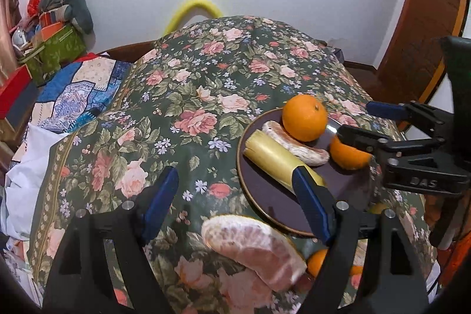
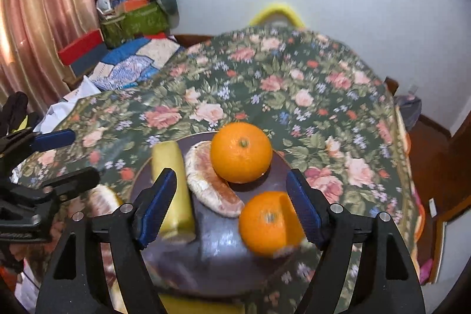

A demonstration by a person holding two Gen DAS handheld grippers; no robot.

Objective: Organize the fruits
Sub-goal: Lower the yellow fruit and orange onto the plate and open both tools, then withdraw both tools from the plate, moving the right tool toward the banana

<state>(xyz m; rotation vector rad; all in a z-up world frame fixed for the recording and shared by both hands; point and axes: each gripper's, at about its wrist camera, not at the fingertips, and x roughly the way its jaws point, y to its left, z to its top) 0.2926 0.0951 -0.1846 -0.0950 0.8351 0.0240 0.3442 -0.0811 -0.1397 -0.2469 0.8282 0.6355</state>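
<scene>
Floral-clothed desk (image 2: pixel 323 84) crowds the dark round plate (image 2: pixel 212 243): both tongs, left (image 1: pixel 235 202) and right (image 2: pixel 232 208), gape empty, so the near round orange (image 2: pixel 269 222) could roll off.

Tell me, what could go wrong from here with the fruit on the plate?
1. The near orange sits at the plate edge beside the open right gripper; a nudge may roll it off.
2. The far orange leans on a pomelo slice and may roll.
3. The left gripper could bump the plate.
</scene>
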